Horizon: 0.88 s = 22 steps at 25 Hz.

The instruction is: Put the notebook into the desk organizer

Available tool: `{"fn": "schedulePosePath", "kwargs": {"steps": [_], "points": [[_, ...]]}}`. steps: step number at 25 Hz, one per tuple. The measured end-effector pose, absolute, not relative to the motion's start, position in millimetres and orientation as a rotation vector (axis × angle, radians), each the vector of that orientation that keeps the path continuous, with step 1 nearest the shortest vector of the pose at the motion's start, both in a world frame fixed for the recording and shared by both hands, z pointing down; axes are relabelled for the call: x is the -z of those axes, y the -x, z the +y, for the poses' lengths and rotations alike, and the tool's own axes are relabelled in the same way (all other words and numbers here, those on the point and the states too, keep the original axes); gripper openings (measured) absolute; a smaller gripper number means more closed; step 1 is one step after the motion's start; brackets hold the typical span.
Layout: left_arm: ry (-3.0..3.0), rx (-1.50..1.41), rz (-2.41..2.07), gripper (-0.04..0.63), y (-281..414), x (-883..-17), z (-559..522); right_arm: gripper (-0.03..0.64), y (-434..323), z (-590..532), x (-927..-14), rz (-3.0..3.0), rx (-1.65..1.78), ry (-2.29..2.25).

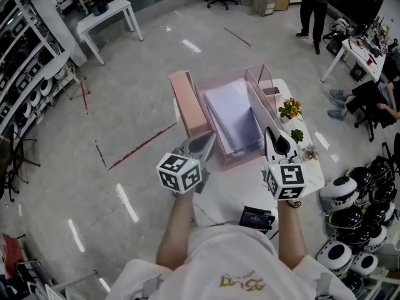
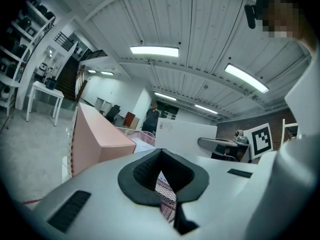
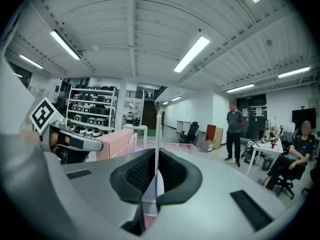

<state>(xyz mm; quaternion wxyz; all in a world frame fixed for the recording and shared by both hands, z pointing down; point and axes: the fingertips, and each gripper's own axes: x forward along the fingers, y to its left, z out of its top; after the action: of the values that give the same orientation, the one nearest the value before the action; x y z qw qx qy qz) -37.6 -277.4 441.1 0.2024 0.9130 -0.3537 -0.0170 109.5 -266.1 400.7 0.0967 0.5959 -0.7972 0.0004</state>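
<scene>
The pink mesh desk organizer [image 1: 219, 75] stands on the white table [image 1: 312, 175]. The pale spiral notebook [image 1: 234, 112] lies slanted inside it, between its walls. My left gripper [image 1: 209, 140] is at the organizer's near left corner. Its jaws are nearly together, with pink mesh [image 2: 167, 200] showing in the narrow gap between them. My right gripper [image 1: 270, 134] is at the near end of the organizer's thin right panel [image 1: 259, 102]. In the right gripper view the jaws [image 3: 156, 170] are shut on that panel's edge [image 3: 157, 134].
A pink box [image 1: 187, 102] stands against the organizer's left side. Small flowers [image 1: 289, 108] and a black device [image 1: 256, 217] sit on the table. Helmets [image 1: 350, 230] lie on the floor at the right. One person stands far off [image 1: 315, 5]; another sits [image 3: 292, 159].
</scene>
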Motion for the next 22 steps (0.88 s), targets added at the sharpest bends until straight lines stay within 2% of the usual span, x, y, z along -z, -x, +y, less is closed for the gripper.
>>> {"fn": "schedulePosePath", "kwargs": {"steps": [22], "points": [[-2.495, 0.037, -1.097, 0.015, 47.1, -452.7, -283.4, 0.023, -84.1, -313.1, -430.6, -2.386, 0.067, -1.525]]}}
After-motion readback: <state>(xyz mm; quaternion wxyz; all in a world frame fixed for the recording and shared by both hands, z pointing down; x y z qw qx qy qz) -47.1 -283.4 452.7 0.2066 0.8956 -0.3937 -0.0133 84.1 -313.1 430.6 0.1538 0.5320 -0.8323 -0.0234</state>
